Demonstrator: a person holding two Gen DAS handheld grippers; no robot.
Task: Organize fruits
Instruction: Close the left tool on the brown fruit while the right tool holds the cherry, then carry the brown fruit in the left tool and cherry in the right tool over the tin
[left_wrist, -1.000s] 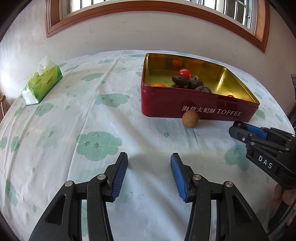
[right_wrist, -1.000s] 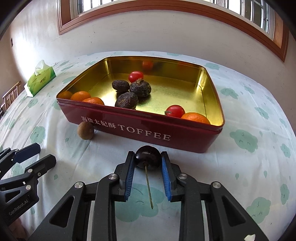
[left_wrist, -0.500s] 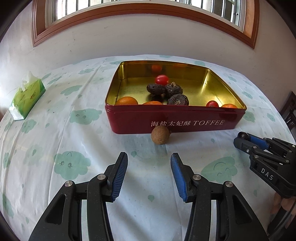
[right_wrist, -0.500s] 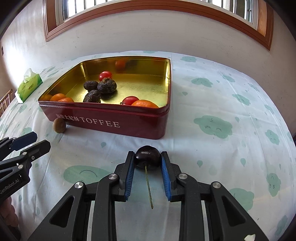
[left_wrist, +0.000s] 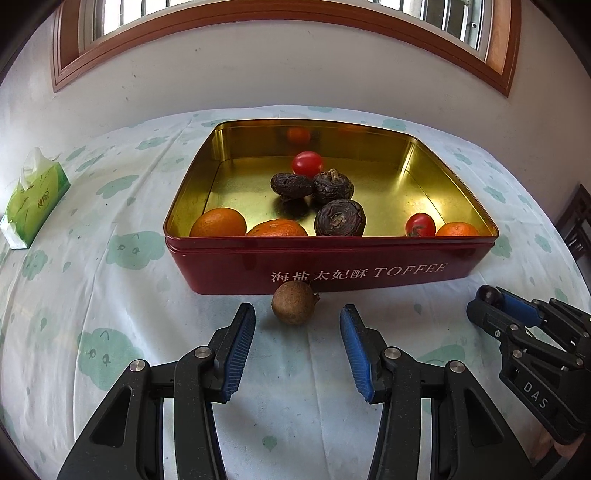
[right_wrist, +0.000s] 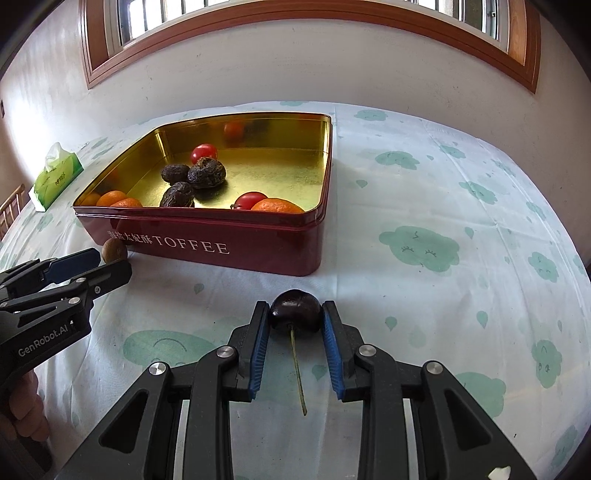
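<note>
1. The right hand-held gripper (right_wrist: 295, 318) is clamped on a dark, glossy cherry (right_wrist: 295, 309); its blue pads press both sides of the fruit, and the thin greenish stem trails back between the fingers.
2. The cherry is held over the tabletop (right_wrist: 424, 302), in front of the tin's near right corner and apart from it.
3. The left hand-held gripper (left_wrist: 297, 325) has its jaws apart with nothing between the pads; a round, matte brown fruit (left_wrist: 294, 303) lies on the cloth just ahead of the fingertips, touching or nearly touching the tin's front wall.
4. The red tin (left_wrist: 332, 266), gold inside and lettered "TOFFEE", stands toward the far edge of the tabletop. It holds three oranges, two red tomatoes and three wrinkled dark brown fruits clustered near the middle.
5. A green tissue pack (left_wrist: 33, 199) lies near the left edge.
</note>
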